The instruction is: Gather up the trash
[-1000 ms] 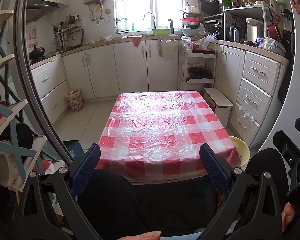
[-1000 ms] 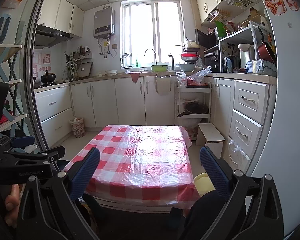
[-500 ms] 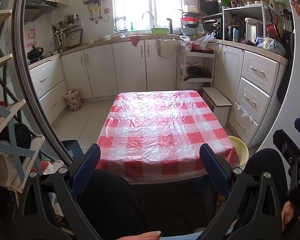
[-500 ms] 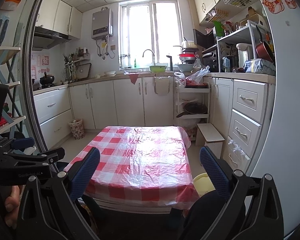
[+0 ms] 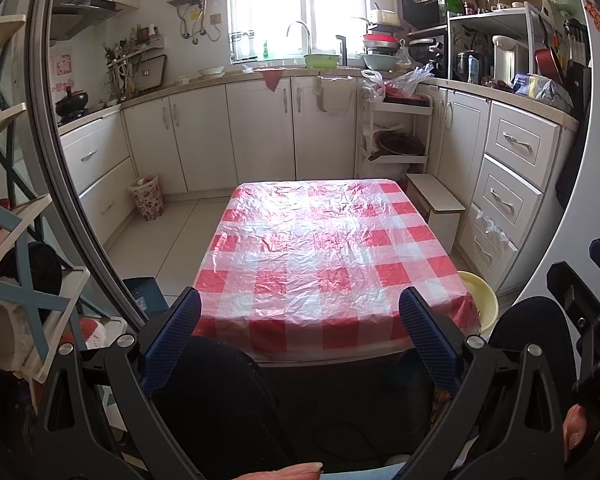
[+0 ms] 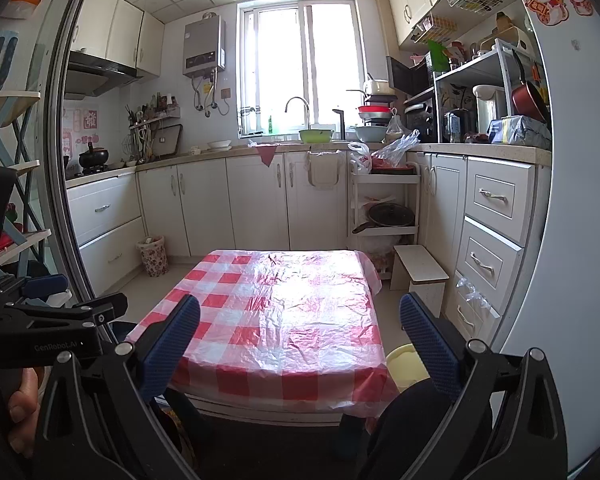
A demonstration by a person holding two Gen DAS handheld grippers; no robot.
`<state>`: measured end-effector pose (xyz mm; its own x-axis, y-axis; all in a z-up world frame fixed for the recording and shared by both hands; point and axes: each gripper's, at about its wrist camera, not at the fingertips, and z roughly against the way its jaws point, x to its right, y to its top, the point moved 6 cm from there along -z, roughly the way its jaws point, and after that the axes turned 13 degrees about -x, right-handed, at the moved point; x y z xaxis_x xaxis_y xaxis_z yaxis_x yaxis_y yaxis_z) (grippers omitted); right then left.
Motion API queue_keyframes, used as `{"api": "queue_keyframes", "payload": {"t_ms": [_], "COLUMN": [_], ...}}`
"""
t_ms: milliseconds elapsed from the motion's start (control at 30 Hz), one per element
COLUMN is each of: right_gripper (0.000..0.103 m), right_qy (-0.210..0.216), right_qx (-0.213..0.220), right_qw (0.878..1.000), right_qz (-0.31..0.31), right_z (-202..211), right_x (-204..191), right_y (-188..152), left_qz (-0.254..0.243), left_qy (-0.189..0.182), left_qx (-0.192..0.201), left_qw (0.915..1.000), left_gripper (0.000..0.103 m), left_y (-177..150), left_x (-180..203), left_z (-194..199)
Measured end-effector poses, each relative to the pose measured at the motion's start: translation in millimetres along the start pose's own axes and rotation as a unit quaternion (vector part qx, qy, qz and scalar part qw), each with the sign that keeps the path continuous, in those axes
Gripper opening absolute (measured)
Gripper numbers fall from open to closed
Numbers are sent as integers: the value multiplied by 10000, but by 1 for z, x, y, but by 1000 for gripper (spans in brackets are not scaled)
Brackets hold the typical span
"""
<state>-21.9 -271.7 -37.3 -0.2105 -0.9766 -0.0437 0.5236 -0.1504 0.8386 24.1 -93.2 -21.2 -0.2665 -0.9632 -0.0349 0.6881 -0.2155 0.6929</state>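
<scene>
Hovering before the checkered table, both grippers gape empty; collecting seems not yet begun.

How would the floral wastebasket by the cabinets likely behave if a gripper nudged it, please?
The floral wastebasket looks small and thin-walled, so probably light. Standing free on smooth floor tiles, it would likely slide, or tip if pushed near its rim.
</scene>
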Motion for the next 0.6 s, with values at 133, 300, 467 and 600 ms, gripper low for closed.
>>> {"api": "queue_keyframes", "payload": {"t_ms": [133, 300, 467, 600], "right_gripper": [96, 96, 96, 96], "right_qy": [1, 4, 1, 3], "right_qx": [-5, -15, -33, -34], "right_qw": [10000, 10000, 10000, 10000], "right_qz": [-2, 14, 19, 24], "right_z": [-1, -2, -4, -5], "right_x": [0, 0, 1, 1], "right_y": [-1, -2, -6, -6], "left_qz": [16, 5, 3, -17], "left_qy": [-21, -18, -24, -17], "left_qx": [-5, -7, -4, -1], "left_qw": [10000, 10000, 10000, 10000], "left_gripper": [95, 95, 95, 95], "left_y": [0, -1, -1, 0], "left_x": [-1, -1, -2, -1], "left_z": [-1, -1, -1, -2]}}
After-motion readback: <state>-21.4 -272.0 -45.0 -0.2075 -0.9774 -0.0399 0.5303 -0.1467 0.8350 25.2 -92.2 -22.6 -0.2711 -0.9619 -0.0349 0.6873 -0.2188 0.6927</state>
